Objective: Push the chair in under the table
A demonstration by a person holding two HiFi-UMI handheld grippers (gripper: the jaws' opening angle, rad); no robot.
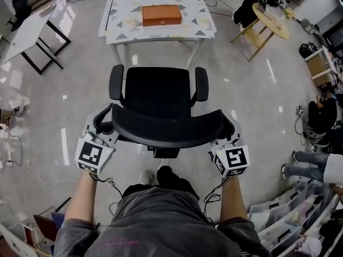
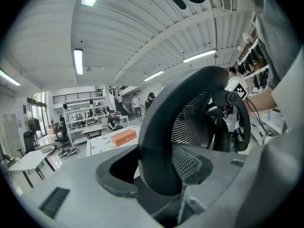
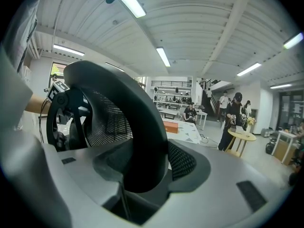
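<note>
A black office chair (image 1: 158, 90) stands facing a white table (image 1: 123, 28) with a triangle-patterned top; its seat front sits just short of the table's near edge. The curved mesh backrest (image 1: 166, 127) is nearest me. My left gripper (image 1: 104, 123) is shut on the backrest's left end, and my right gripper (image 1: 228, 125) is shut on its right end. In the left gripper view the dark backrest rim (image 2: 156, 141) fills the gap of the left gripper (image 2: 159, 177). The right gripper (image 3: 137, 172) likewise clamps the rim (image 3: 142, 137).
An orange box (image 1: 161, 15) lies on the table. A round wooden table (image 1: 270, 20) stands at the back right, a white table (image 1: 27, 31) at the left. People (image 1: 321, 116) sit at the right; storage bins (image 1: 289, 218) are at the lower right.
</note>
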